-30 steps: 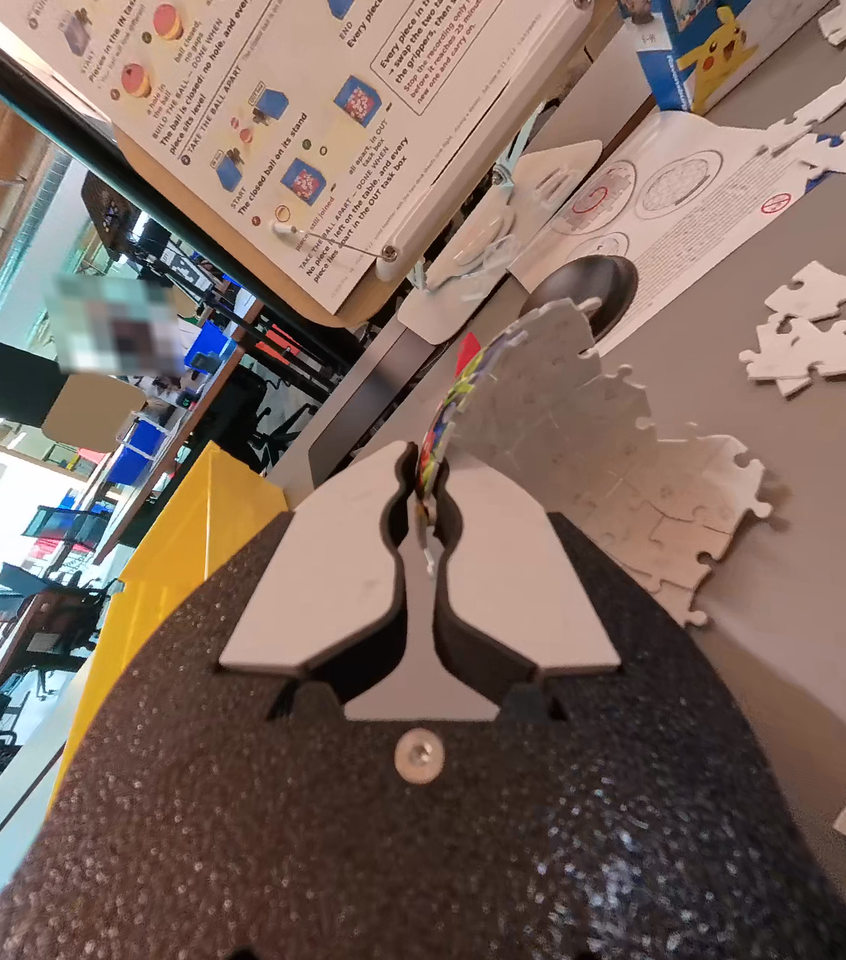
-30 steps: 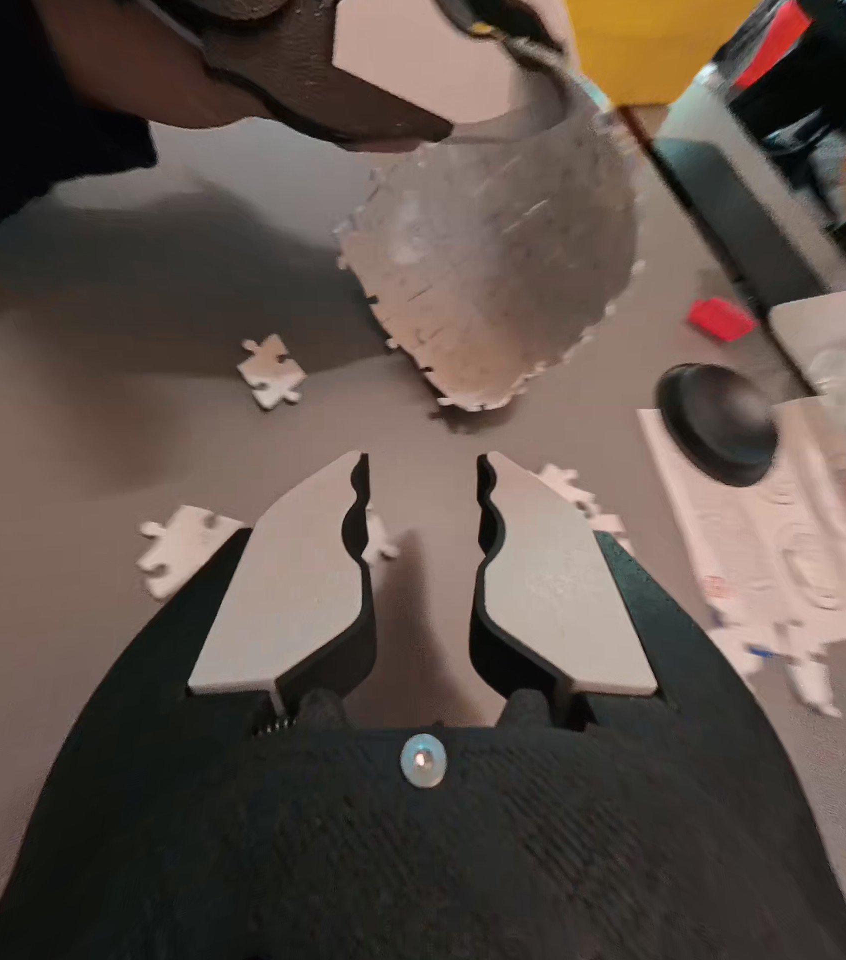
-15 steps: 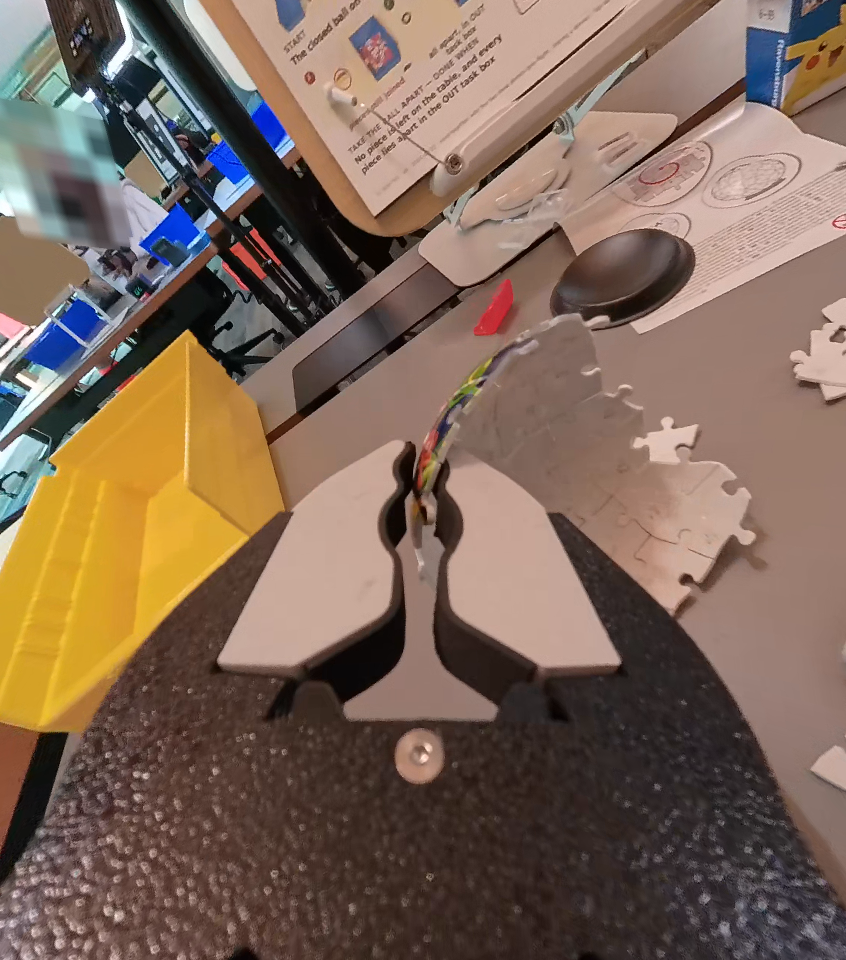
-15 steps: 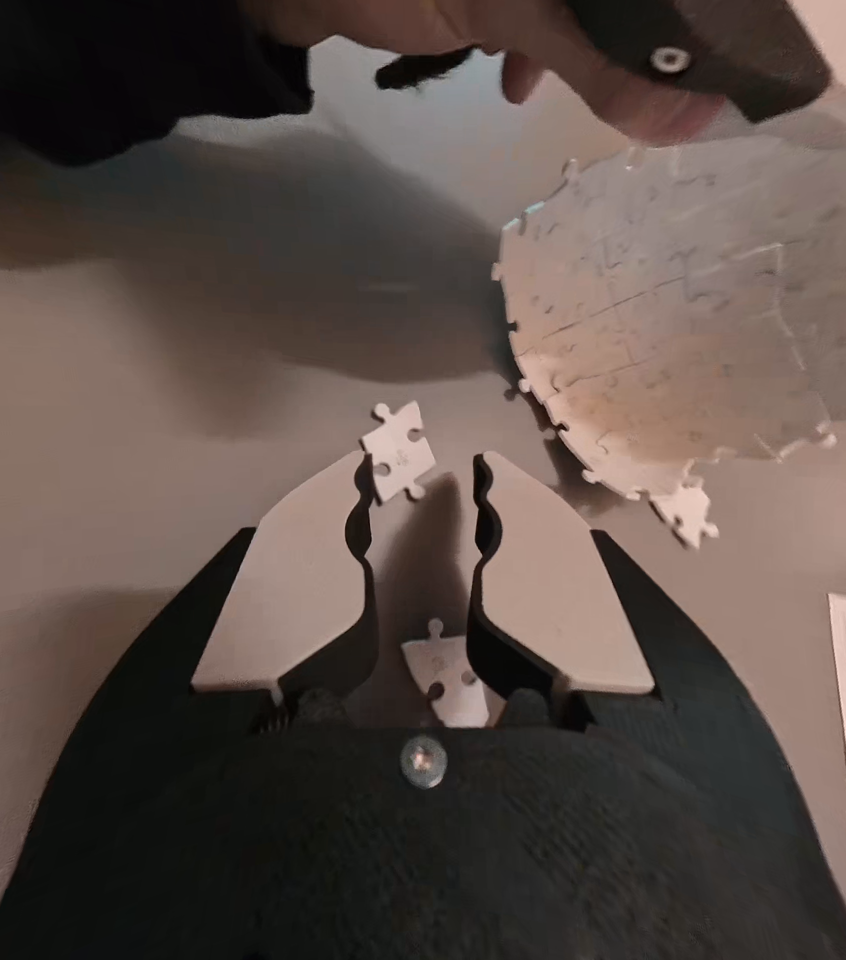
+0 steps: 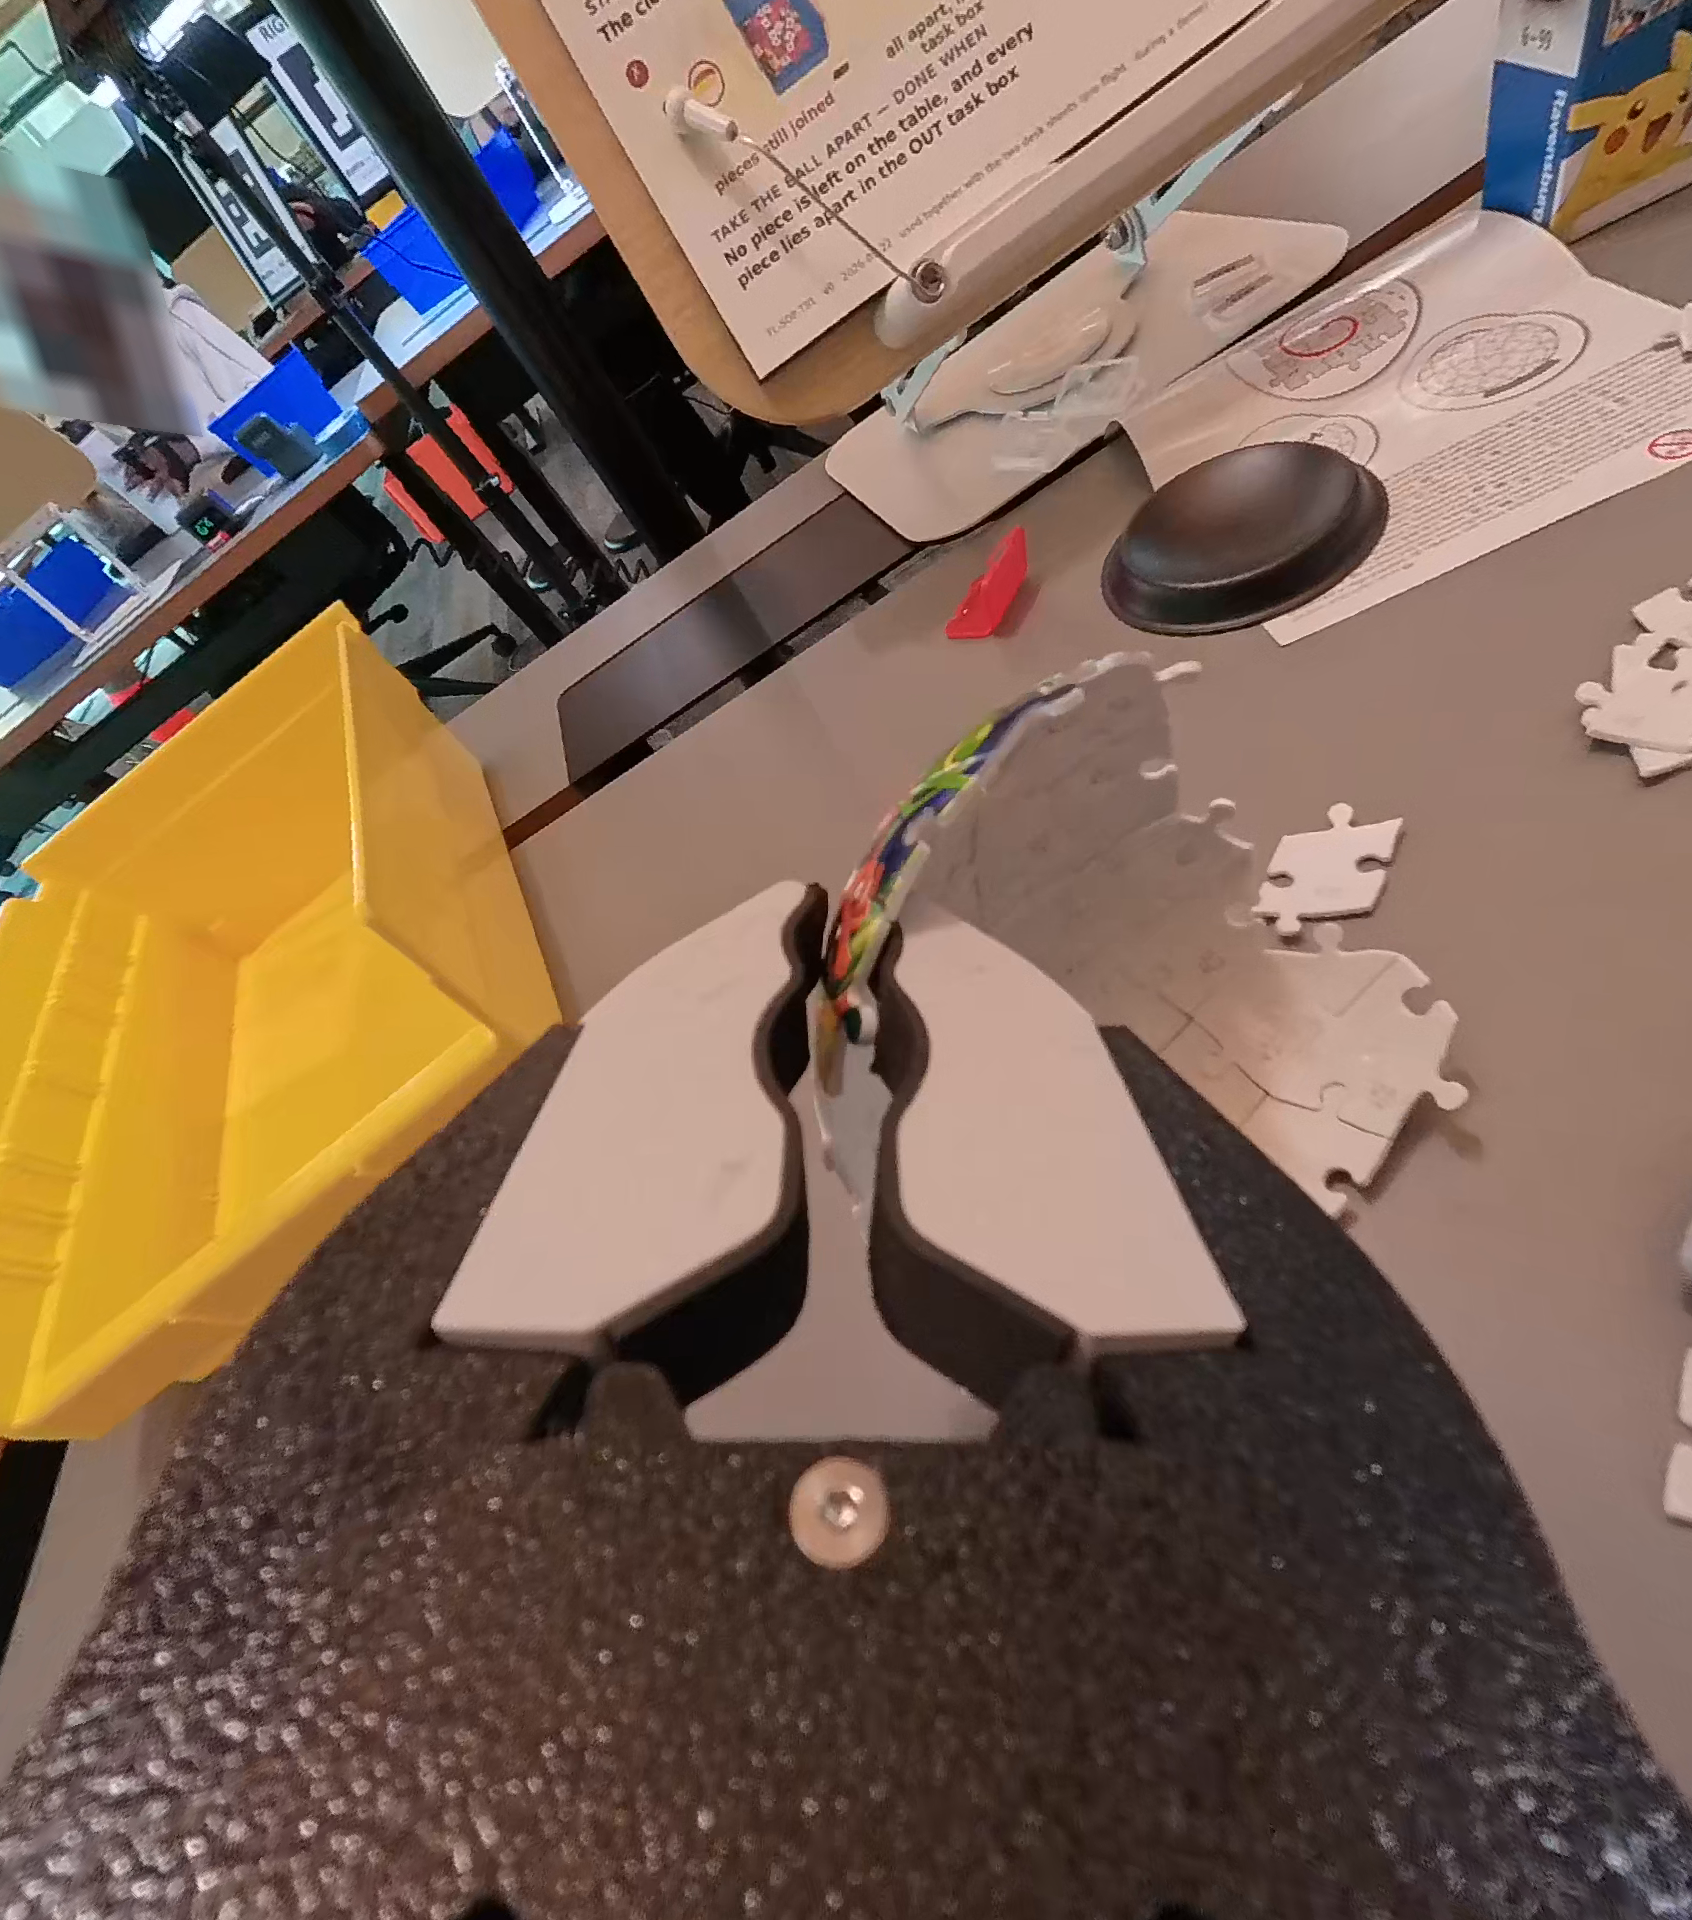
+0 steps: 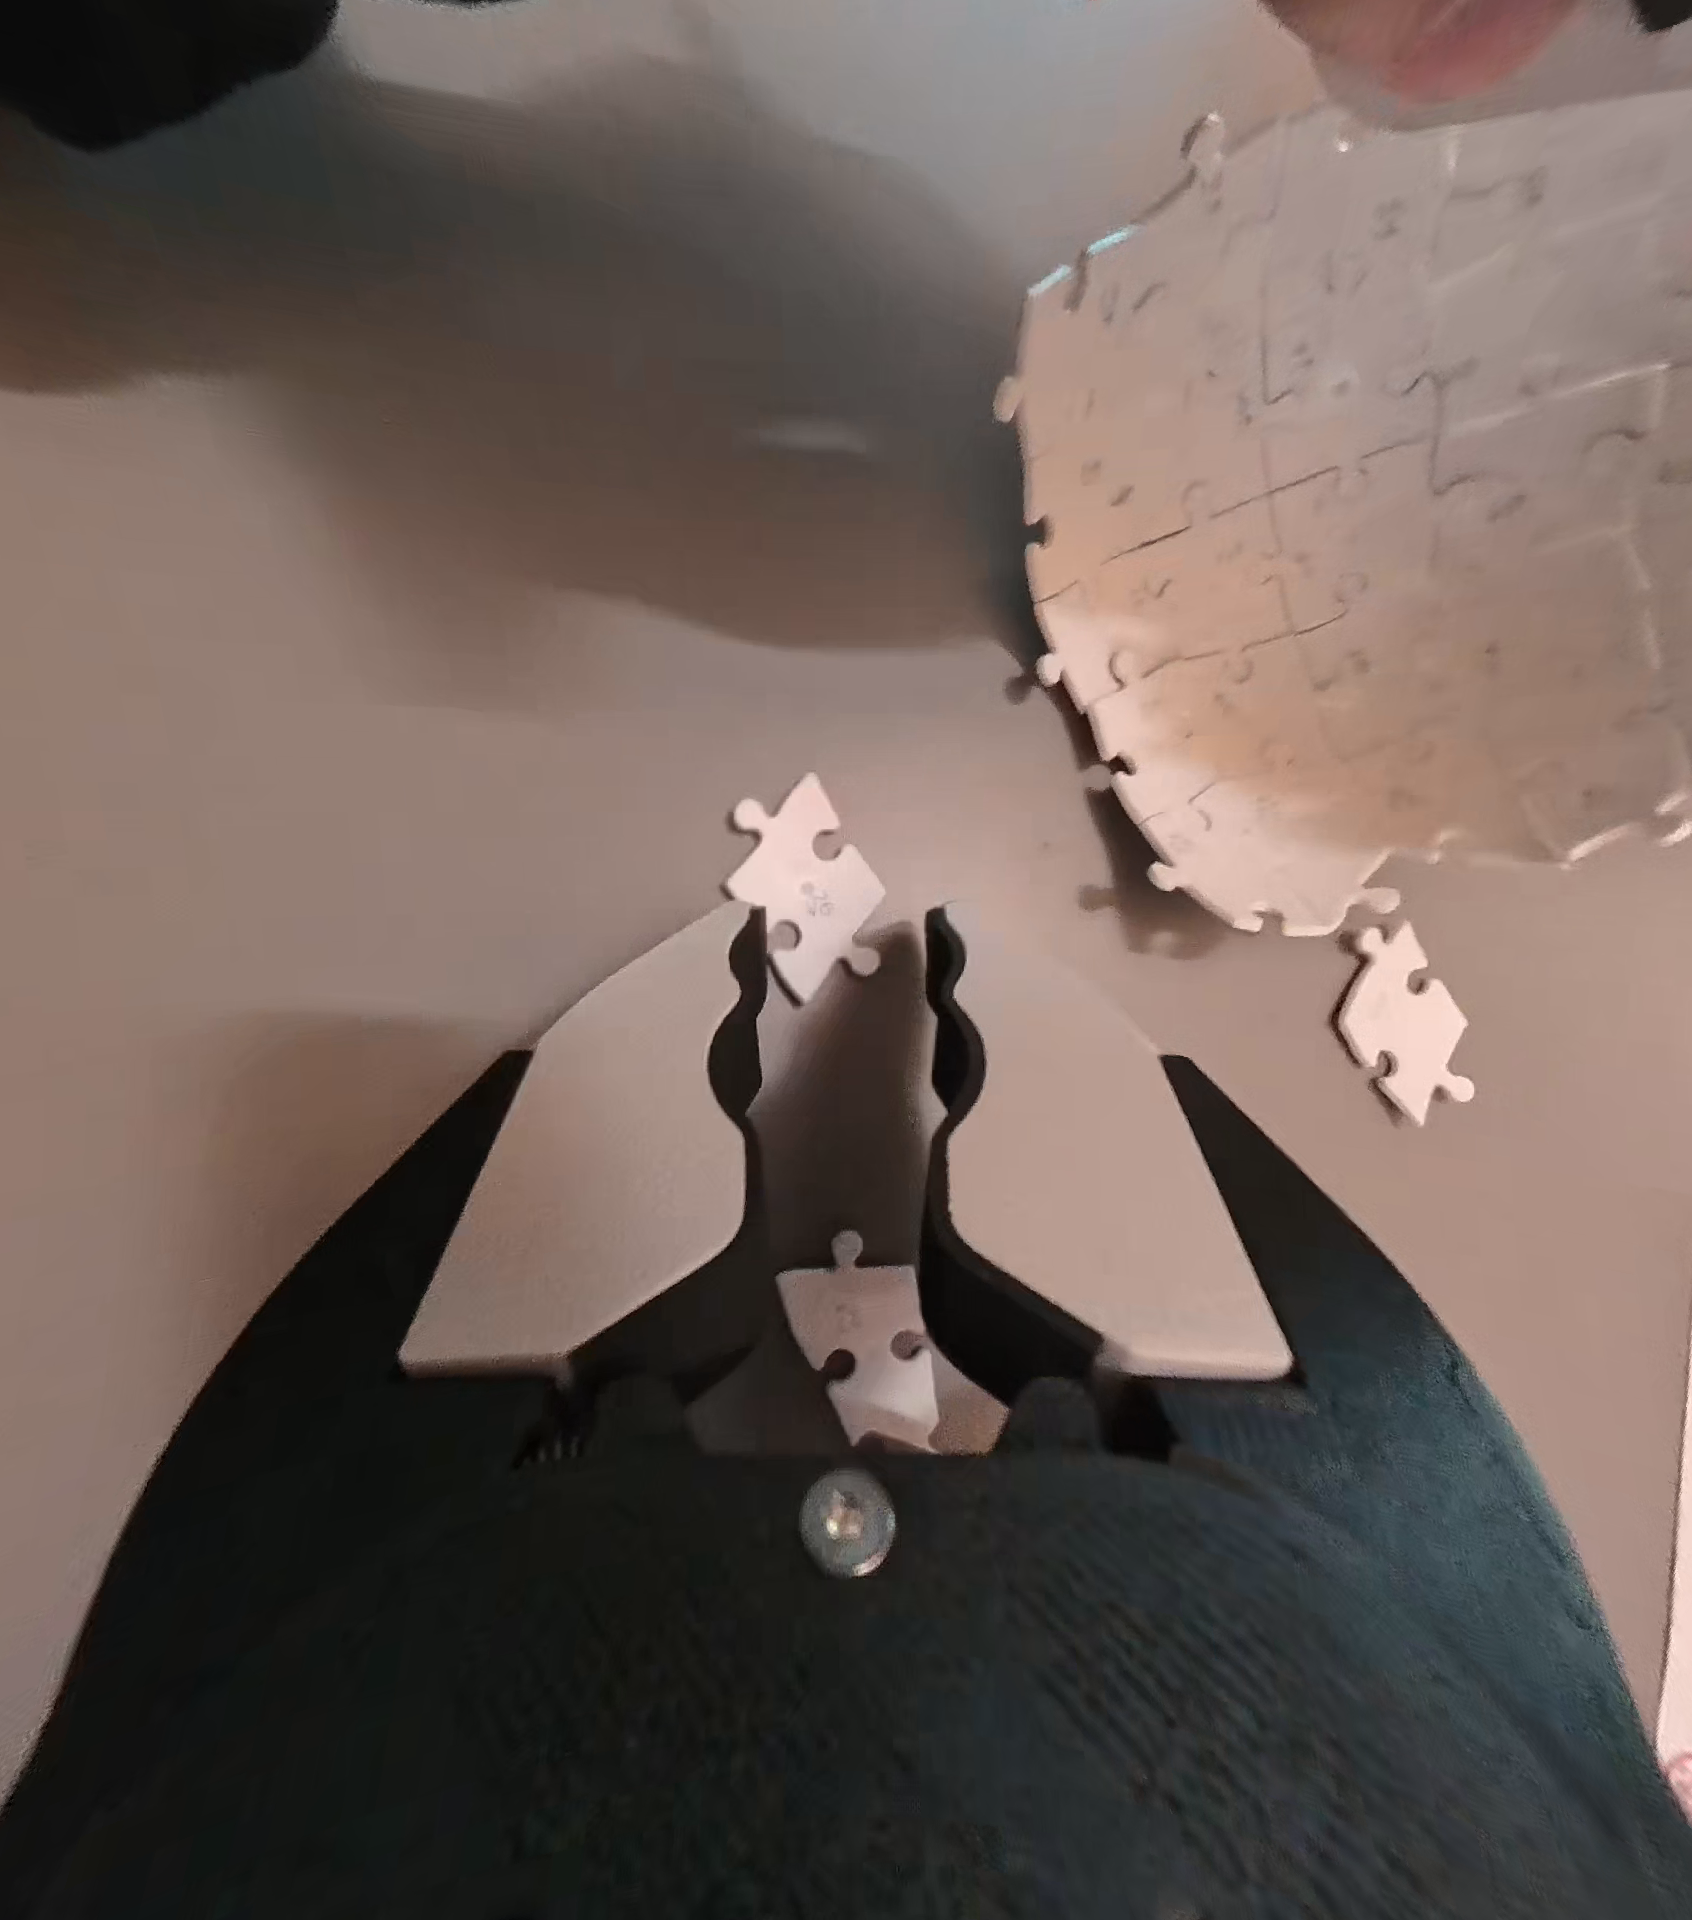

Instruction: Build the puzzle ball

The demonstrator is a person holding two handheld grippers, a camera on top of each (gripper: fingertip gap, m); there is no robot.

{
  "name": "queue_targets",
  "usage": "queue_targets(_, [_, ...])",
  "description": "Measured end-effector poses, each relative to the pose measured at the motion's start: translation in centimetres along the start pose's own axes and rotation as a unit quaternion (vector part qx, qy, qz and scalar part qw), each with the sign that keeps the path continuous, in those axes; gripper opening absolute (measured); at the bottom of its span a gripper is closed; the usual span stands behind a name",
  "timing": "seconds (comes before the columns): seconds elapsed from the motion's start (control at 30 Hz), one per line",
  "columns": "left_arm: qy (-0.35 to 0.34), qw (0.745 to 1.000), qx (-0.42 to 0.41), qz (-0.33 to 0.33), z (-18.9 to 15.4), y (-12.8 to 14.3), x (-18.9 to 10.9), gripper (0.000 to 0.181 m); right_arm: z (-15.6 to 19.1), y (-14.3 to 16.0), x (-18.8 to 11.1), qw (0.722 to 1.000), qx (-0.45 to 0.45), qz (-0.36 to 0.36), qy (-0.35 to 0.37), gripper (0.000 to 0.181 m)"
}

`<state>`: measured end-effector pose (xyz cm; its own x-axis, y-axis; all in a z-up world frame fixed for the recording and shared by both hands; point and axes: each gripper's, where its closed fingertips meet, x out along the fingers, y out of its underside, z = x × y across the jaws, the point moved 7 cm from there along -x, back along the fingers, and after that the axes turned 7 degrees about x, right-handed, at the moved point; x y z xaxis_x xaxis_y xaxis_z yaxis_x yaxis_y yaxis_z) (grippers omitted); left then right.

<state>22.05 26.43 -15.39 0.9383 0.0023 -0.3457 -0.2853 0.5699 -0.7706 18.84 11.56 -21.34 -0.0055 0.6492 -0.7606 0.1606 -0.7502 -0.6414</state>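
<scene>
Table [image 5: 1548, 831] grey, loose white pieces scattered backs-up – presumably within easy reach. Puzzle ball shell [image 5: 1081, 831], a part-built curved section, sits pinched at its rim by the left gripper [image 5: 847, 1023], tilted hollow side toward the right gripper, likely to present the open edge. Right gripper [image 6: 837, 935] points steeply down at the table, jaws parted, empty – a single loose piece [image 6: 806, 899] lies at its fingertips
</scene>
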Motion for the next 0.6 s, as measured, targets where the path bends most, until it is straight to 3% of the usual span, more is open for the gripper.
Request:
queue_targets(0.23, [0.008, 1.000, -0.006, -0.004, -0.1, 0.1, 0.1, 0.006, 1.1, 0.4, 0.2, 0.999, 0.038, 0.014, -0.033, 0.023])
queue_targets(0.33, [0.008, 1.000, -0.002, -0.003, 0.0, 0.2, -0.1, 0.006, 2.1, 0.4, -0.1, 0.998, 0.044, 0.016, -0.029, 0.029])
queue_targets(0.5, [0.009, 1.000, -0.010, -0.001, 0.1, 0.3, -0.1, 0.006, 1.6, 0.3, -0.5, 0.997, 0.064, 0.029, 0.025, 0.035])
queue_targets(0.6, [0.011, 1.000, -0.015, -0.002, 0.1, 0.3, -0.2, 0.006, 0.8, -0.1, -0.6, 0.994, 0.085, -0.002, 0.069, 0.035])
